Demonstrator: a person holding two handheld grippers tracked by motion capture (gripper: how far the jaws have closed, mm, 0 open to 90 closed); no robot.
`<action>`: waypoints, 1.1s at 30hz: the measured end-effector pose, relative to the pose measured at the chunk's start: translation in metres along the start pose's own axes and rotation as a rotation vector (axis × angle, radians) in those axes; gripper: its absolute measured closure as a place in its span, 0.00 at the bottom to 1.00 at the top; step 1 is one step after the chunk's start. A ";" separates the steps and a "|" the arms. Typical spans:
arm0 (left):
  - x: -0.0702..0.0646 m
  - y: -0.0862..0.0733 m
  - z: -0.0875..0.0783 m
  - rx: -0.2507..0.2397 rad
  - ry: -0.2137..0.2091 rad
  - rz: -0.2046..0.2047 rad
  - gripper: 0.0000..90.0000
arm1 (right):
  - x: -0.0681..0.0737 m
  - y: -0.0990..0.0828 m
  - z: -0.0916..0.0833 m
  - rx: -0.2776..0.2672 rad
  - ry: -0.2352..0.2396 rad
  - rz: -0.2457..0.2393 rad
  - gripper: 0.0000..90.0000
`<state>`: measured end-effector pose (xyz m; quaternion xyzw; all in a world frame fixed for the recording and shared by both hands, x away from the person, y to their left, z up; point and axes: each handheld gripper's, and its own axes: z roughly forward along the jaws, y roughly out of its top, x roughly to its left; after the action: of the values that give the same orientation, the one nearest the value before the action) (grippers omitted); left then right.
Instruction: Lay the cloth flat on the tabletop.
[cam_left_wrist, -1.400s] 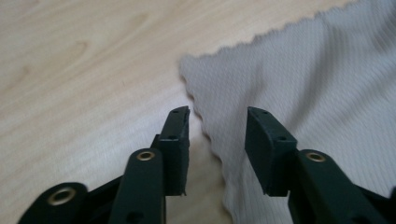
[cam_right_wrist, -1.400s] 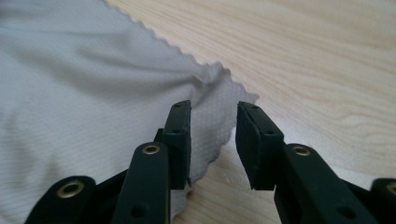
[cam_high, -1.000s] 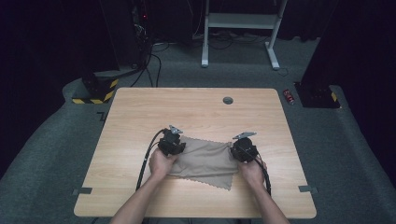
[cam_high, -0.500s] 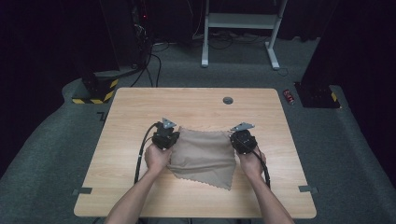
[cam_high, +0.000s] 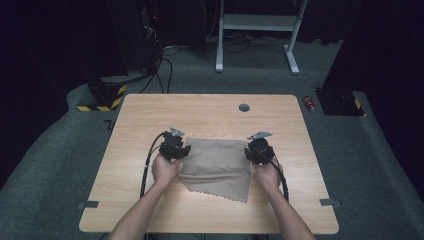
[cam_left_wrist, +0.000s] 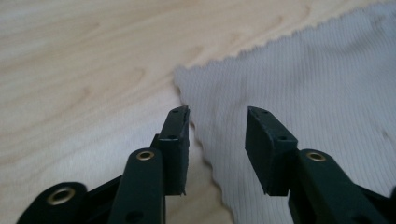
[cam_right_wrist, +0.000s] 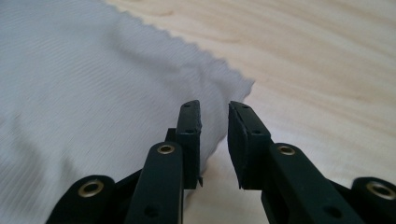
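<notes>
Tan cloth (cam_high: 217, 167) is laid flat at lower centre of the table (cam_high: 150, 110). Left gripper (cam_left_wrist: 217, 128) jaws have just been opening, half apart, nothing pinched; right gripper (cam_right_wrist: 215, 123) likewise, slightly parted, cloth released. Corners should be re-pinched squarely before any fold is made.

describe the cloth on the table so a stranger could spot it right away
On the light wooden table, look at the near half between the person's two hands. The flat tan ribbed cloth lies there, the one soft thing on the table, with zigzag-cut edges.
</notes>
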<state>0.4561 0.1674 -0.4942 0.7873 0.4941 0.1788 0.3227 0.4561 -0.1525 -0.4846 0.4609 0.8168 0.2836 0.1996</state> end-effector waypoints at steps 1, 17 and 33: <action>0.000 -0.004 -0.003 0.004 -0.008 0.003 0.65 | 0.001 -0.005 -0.003 0.001 0.014 -0.012 0.83; -0.005 -0.015 0.008 0.042 0.005 0.047 0.74 | 0.017 -0.020 0.010 0.048 0.018 -0.094 0.99; -0.005 -0.050 -0.047 -0.027 -0.088 0.024 0.62 | 0.021 -0.045 -0.028 -0.021 0.105 -0.060 0.86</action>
<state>0.3925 0.1941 -0.4940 0.7957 0.4676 0.1545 0.3526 0.4005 -0.1609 -0.4935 0.4188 0.8366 0.3098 0.1696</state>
